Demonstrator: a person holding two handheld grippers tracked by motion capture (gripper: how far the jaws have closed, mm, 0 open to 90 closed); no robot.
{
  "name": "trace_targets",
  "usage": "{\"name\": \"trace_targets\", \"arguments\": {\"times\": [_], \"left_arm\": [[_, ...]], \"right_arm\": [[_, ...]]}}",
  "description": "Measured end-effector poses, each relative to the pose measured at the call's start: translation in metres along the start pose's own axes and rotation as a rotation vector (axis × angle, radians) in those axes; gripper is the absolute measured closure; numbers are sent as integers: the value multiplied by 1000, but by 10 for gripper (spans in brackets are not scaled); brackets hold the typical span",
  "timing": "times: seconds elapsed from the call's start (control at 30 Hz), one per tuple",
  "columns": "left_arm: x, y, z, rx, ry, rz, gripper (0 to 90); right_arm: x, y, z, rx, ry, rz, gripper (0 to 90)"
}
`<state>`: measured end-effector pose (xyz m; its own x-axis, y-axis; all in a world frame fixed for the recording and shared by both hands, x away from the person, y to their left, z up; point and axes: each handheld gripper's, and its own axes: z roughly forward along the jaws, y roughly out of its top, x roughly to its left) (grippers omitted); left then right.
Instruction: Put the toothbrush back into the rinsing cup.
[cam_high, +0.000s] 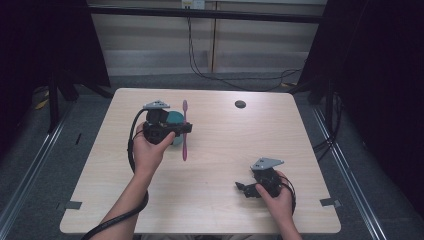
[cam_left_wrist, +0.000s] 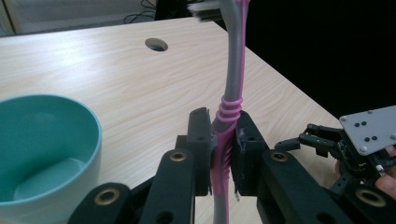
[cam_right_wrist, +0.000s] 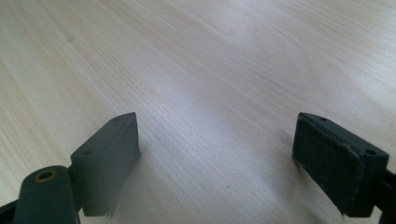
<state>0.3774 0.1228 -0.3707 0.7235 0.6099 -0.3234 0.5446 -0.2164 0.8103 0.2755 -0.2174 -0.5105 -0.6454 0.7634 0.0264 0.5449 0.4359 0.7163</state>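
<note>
A pink and grey toothbrush (cam_high: 184, 131) is clamped in my left gripper (cam_high: 186, 129), held above the table at the left of centre. In the left gripper view the two jaws press on the pink grip of the toothbrush (cam_left_wrist: 232, 88), whose bristle head points up and away. A teal cup (cam_high: 175, 119) stands just behind that gripper, and the cup (cam_left_wrist: 42, 144) sits low at the left in the left gripper view, empty. My right gripper (cam_high: 242, 188) rests low near the table's front right, open, with bare wood between its pads (cam_right_wrist: 109, 154).
The light wooden table (cam_high: 215, 150) has a round cable hole (cam_high: 240, 104) at the back right. Dark curtains and metal frame legs flank both sides. Cables hang behind the far edge. The right gripper (cam_left_wrist: 345, 144) appears at the right in the left gripper view.
</note>
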Motion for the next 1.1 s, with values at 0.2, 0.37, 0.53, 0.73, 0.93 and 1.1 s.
{"name": "trace_targets", "arguments": {"times": [0.2,0.37,0.53,0.73,0.93,1.1], "left_arm": [[4,8,-7,-21,15,-1,802],[10,16,-15,-41,35,-1,802],[14,22,-18,-66,42,-9,803],[18,29,-18,-86,49,-10,802],[23,36,-17,-103,59,-14,802],[28,41,-15,-119,74,-11,802]], "right_arm": [[0,-1,0,-12,0,-10,137],[0,-1,0,-9,4,-3,129],[0,-1,0,-9,5,-3,128],[0,-1,0,-10,7,-5,128],[0,-1,0,-10,11,-8,128],[0,-1,1,-11,12,-11,128]]}}
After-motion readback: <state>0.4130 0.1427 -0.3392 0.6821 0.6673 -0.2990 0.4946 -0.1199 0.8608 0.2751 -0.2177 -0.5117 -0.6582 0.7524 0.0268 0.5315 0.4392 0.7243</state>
